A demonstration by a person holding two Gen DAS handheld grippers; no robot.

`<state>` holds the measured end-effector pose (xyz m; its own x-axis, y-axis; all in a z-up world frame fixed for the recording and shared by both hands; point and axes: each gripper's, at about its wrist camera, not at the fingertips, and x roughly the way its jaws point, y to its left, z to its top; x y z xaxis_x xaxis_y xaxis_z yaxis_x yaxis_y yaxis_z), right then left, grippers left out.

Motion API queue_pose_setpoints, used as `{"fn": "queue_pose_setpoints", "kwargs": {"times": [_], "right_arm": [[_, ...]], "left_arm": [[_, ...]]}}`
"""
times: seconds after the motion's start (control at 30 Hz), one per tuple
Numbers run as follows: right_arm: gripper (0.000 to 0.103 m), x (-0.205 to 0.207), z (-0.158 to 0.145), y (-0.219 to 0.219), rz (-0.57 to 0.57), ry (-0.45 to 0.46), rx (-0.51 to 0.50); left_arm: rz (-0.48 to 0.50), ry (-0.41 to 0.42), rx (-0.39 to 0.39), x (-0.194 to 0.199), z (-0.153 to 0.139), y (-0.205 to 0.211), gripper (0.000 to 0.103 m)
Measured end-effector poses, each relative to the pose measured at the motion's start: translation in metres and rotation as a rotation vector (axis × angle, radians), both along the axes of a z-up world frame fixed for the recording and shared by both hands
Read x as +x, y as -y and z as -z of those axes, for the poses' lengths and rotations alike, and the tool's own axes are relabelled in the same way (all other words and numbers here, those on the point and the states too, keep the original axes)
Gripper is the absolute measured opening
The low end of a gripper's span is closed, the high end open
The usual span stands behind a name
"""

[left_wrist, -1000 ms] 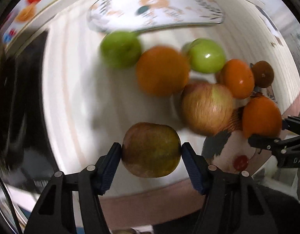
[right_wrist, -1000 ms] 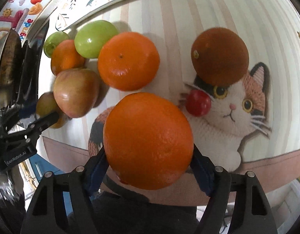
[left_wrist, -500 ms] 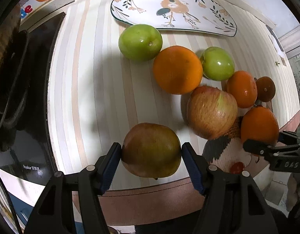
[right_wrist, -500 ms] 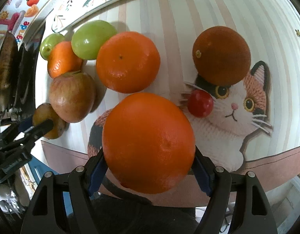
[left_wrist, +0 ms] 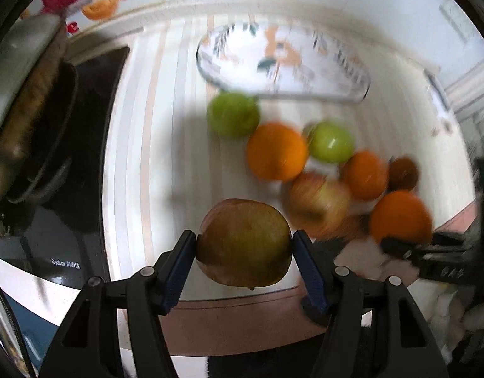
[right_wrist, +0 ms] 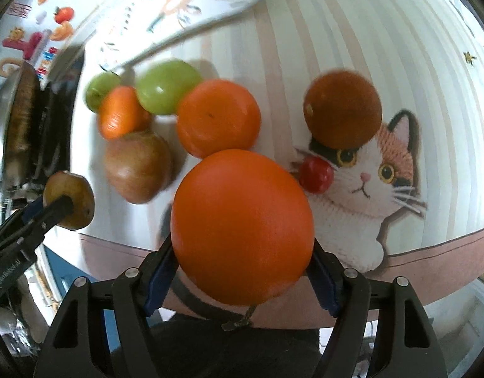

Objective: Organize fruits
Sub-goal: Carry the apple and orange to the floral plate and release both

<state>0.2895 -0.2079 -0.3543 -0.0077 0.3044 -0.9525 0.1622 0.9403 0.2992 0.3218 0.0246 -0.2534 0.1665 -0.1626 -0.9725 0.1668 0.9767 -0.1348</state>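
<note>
Both grippers have lifted up and away from the table since half a second ago, so the fruit pile now looks smaller and blurry in the left view. The left gripper (left_wrist: 244, 245) has its jaws closed tight on a brownish apple (left_wrist: 243, 242), one blue pad on each side. The right gripper (right_wrist: 242, 261) has its jaws closed on a big orange (right_wrist: 242, 226), which fills the middle of the right view.

Still lying on the striped table (left_wrist: 166, 145) are two green apples (left_wrist: 233, 114), two more oranges (left_wrist: 276, 151), a red apple (left_wrist: 317, 203) and a dark brown fruit (right_wrist: 342, 108). A small red tomato (right_wrist: 316, 174) sits just beside the brown fruit, at about 7 o'clock from it, on the cat picture (right_wrist: 367, 195). The flowery plate (left_wrist: 282, 63) waits at 12 o'clock in the left view, past the pile, and looks bare, though the blur makes that hard to tell.

Two fruits are off the table at once. It looks like they are being carried to a new spot, maybe the plate. Most of the sorting is still to do.
</note>
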Motion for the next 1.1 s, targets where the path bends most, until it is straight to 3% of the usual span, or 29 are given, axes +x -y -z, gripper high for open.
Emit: {"fn": "queue_pose_setpoints", "kwargs": {"times": [0.17, 0.3, 0.4, 0.53, 0.83, 1.1], "right_arm": [[0.075, 0.027, -0.040, 0.015, 0.018, 0.079, 0.062], [0.070, 0.079, -0.070, 0.017, 0.020, 0.168, 0.071], [0.068, 0.118, -0.066, 0.007, -0.016, 0.192, 0.004], [0.068, 0.149, -0.057, 0.011, -0.021, 0.168, -0.024], [0.070, 0.154, -0.026, 0.037, 0.022, 0.084, 0.012], [0.078, 0.148, 0.012, 0.032, -0.055, -0.024, -0.025]], "left_arm": [[-0.046, 0.038, -0.089, 0.041, -0.035, 0.019, 0.061], [-0.059, 0.073, -0.134, 0.099, -0.052, 0.041, 0.061], [-0.058, 0.096, -0.099, 0.135, -0.040, 0.055, 0.061], [-0.081, 0.042, -0.094, 0.162, -0.019, 0.056, 0.061], [-0.092, 0.006, -0.100, 0.155, -0.006, 0.058, 0.061], [-0.074, 0.012, -0.077, 0.148, -0.007, 0.063, 0.061]]}}
